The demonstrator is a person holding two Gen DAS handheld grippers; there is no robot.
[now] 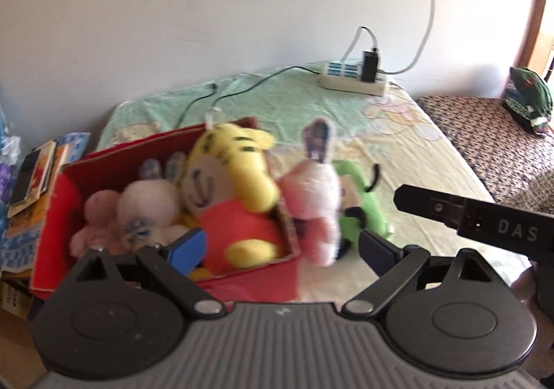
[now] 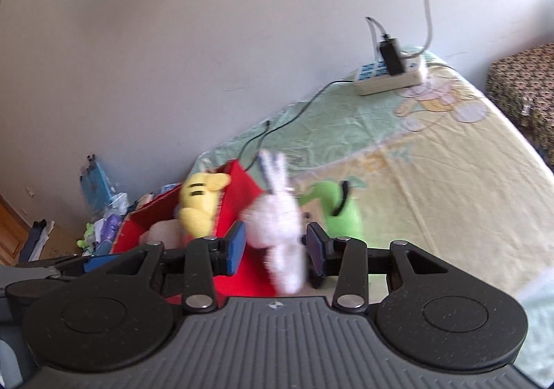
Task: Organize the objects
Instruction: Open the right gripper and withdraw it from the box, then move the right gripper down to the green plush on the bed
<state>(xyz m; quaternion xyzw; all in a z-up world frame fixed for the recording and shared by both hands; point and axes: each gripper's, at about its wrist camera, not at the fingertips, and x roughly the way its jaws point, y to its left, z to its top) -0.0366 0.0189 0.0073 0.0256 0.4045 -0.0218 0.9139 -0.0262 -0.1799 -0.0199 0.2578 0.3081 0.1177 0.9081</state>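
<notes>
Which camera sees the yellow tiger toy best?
The left wrist view: the yellow tiger toy shows its face, red shirt and feet inside the red box. The right wrist view catches only its head and one arm above the box wall.

Pink-white plush bunny [image 2: 280,229] is hanging upright w/ ears up, just beside red box [image 1: 55,215]. Yellow tiger plush [image 1: 228,188] & two pale plushies (blurred) are sitting inside; green plush [image 1: 363,205] is lying behind bunny.
</notes>
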